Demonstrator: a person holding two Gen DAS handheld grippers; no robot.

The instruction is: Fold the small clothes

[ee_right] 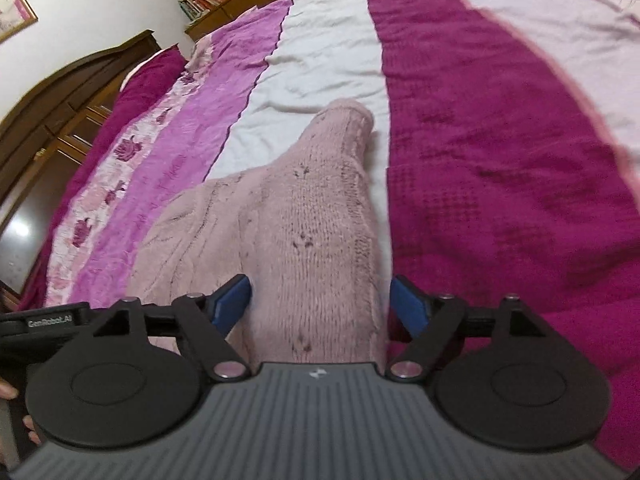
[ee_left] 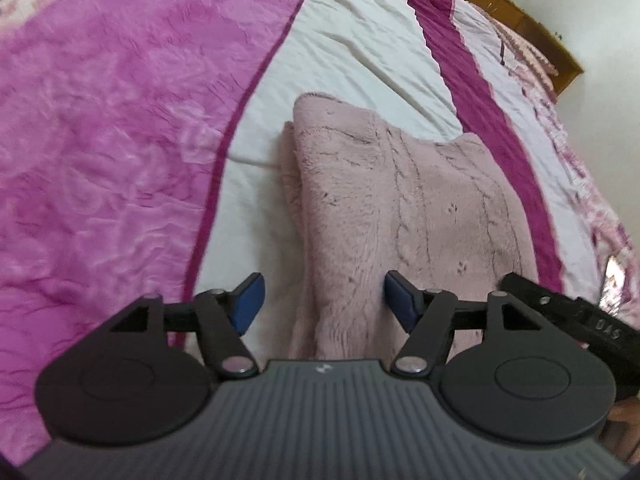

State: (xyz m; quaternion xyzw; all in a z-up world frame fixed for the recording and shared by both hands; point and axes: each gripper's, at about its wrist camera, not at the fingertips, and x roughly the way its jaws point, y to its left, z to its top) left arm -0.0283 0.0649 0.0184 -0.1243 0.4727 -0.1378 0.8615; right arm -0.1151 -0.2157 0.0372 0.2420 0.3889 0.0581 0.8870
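The left gripper [ee_left: 322,300] stands spread wide over the near end of a pink knitted garment [ee_left: 400,216] lying on the bed [ee_left: 120,120], its blue pads [ee_left: 248,300] apart from the wool and pinching nothing. The right gripper [ee_right: 320,304] is likewise spread, with a folded-over strip of the same garment [ee_right: 312,216] running between its pads [ee_right: 408,304] but not clamped. The garment sits on the white stripe of the bedspread [ee_right: 320,60], its left and far edges free, with bare cover all round.
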